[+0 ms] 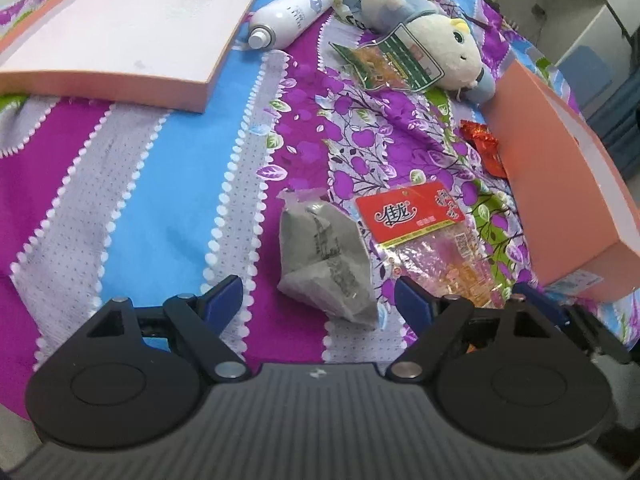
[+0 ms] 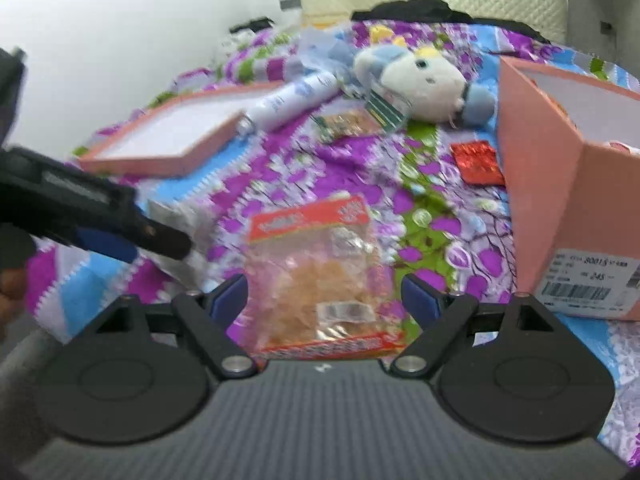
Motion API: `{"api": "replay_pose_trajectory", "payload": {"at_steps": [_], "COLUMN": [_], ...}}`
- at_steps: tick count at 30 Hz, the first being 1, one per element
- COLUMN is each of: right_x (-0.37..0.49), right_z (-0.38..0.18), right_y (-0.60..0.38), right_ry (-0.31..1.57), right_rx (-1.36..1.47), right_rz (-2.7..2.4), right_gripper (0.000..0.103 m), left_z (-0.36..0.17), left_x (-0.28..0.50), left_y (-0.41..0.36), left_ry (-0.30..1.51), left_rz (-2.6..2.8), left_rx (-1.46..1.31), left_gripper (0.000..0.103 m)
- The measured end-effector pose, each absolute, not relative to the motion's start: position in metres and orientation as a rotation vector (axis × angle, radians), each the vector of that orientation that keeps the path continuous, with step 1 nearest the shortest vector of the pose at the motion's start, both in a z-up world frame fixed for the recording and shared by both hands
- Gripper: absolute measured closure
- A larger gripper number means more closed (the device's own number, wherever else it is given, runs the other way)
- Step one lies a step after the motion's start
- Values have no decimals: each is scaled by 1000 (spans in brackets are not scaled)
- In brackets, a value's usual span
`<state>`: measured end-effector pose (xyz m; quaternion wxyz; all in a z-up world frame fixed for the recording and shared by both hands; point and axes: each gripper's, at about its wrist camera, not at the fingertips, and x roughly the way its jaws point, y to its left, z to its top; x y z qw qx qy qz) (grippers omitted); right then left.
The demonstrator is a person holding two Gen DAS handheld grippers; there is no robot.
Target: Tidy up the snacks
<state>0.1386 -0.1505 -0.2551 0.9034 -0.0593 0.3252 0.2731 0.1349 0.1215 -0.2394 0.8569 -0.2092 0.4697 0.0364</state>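
A grey crumpled snack packet (image 1: pixel 324 264) lies on the patterned bedspread between the fingers of my left gripper (image 1: pixel 318 296), which is open and not pressing on it. To its right lies a clear snack bag with a red header (image 1: pixel 424 224). That bag (image 2: pixel 320 272) sits between the fingers of my right gripper (image 2: pixel 324 290), also open and not touching it. My left gripper (image 2: pixel 160 236) shows in the right wrist view, over the grey packet (image 2: pixel 180 216). A green snack pack (image 1: pixel 392 64) and a red foil packet (image 1: pixel 484 144) lie further away.
An open pink box (image 1: pixel 560 184) (image 2: pixel 560 200) stands at the right. Its shallow lid (image 1: pixel 120 32) (image 2: pixel 168 136) lies at the far left. A white spray bottle (image 1: pixel 292 12) and a plush toy (image 1: pixel 432 36) lie at the back of the bed.
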Motion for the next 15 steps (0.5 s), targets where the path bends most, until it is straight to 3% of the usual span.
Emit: {"api": "replay_pose_trajectory", "payload": {"at_steps": [6, 10, 12, 15], "right_x": [147, 149, 148, 148], "right_z": [-268, -266, -263, -258], "right_y": [-145, -137, -134, -132], "right_ry": [728, 759, 768, 781], "right_rx": [-172, -217, -232, -220], "right_rz": [624, 626, 601, 576], "right_gripper": [16, 16, 21, 41], "left_z": [-246, -247, -247, -246], "left_x": [145, 151, 154, 156], "left_y": [115, 105, 100, 95], "left_ry": [978, 972, 973, 976], "left_rz": [78, 79, 82, 88], "left_rx": [-434, -381, -353, -323], "left_gripper": [18, 28, 36, 43]}}
